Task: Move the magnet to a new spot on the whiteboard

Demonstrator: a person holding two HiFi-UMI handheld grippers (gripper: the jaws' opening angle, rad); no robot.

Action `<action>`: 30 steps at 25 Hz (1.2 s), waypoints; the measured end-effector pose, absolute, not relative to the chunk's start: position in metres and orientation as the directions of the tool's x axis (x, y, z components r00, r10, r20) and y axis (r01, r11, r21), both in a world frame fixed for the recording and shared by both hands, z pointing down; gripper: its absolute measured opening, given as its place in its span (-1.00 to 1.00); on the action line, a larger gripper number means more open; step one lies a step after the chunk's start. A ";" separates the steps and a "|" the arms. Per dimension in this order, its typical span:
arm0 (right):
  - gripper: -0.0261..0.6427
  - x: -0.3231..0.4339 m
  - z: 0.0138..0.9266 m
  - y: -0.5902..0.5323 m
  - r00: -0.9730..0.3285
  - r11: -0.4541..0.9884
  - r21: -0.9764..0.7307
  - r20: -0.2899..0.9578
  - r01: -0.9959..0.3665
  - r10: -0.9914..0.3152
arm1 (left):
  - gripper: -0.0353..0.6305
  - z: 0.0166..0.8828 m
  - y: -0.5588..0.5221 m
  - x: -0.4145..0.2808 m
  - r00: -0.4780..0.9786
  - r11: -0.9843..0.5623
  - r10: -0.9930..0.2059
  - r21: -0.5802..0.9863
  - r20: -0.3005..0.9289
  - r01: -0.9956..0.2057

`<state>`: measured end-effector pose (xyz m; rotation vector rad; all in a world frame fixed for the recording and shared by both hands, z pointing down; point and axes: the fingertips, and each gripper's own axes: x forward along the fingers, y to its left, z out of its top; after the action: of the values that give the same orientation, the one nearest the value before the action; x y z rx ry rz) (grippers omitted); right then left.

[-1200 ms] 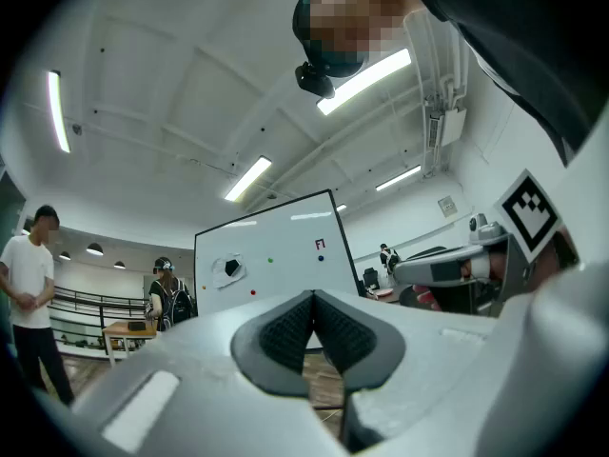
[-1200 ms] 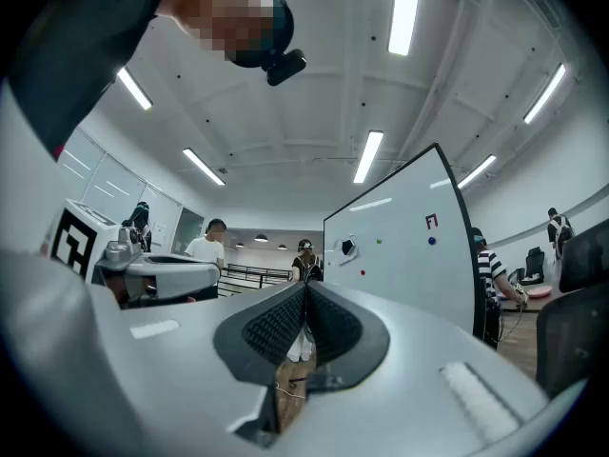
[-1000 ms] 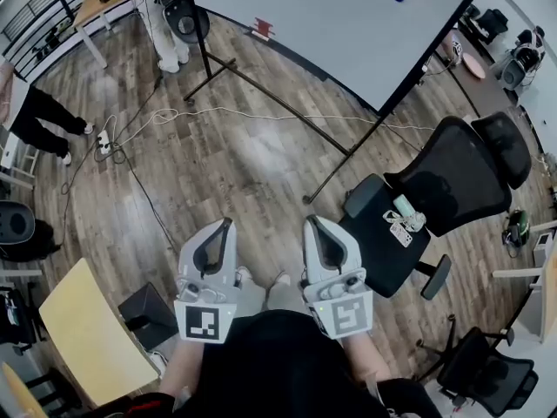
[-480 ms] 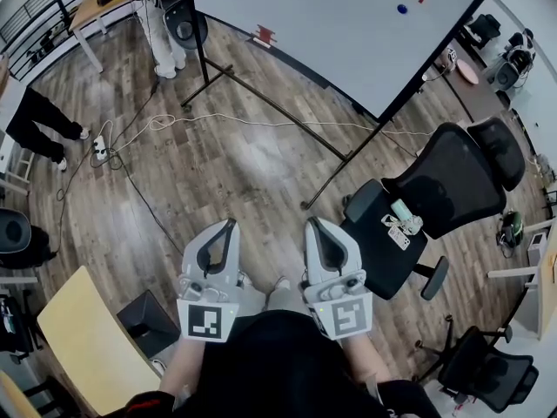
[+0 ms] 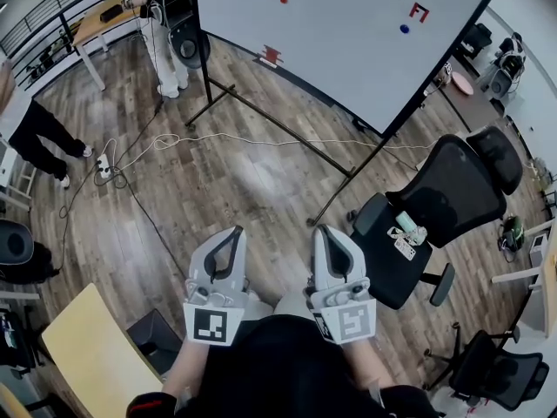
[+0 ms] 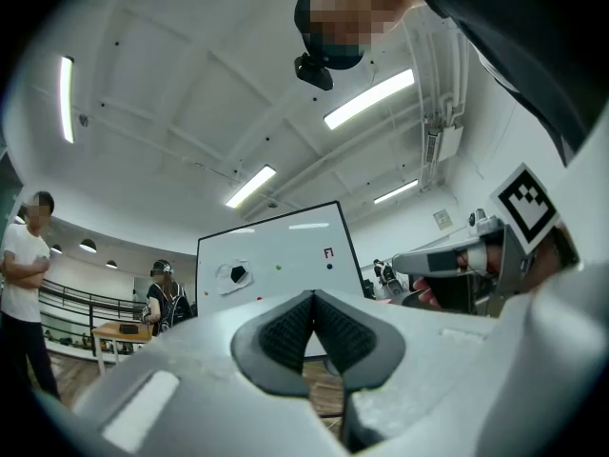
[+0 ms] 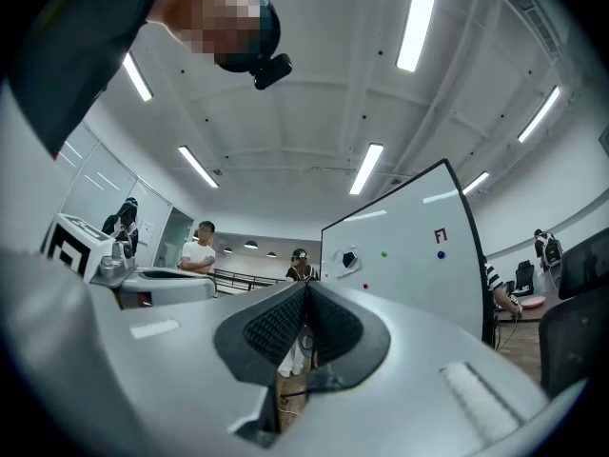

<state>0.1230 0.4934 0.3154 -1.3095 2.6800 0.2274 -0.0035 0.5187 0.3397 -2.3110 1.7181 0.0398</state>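
The head view looked steeply down on the wooden floor (image 5: 244, 172). The 2 gripper views sat low, tilted slightly up toward the ceiling (image 6: 190, 93). All 3 shared the distant whiteboard (image 5: 348, 42).

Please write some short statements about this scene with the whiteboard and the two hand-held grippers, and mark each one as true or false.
1. The left hand-held gripper and the right hand-held gripper are both shut, with nothing between the jaws. True.
2. The right hand-held gripper holds the blue magnet. False: it sits on the whiteboard, just below a red mark.
3. A black office chair stands right of both grippers in the head view. True.
4. The whiteboard lies flat on the floor. False: it stands on a black frame.
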 end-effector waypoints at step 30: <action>-0.92 0.090 0.323 0.330 -0.647 0.649 0.074 -0.216 -0.758 -0.731 | -0.89 0.346 0.365 -0.033 0.266 -0.228 -0.949 -0.215 -0.170 -0.950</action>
<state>0.0897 0.3302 0.3229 -1.2288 2.6984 0.2362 -0.0328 0.3647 0.3464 -2.2654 1.7515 0.0047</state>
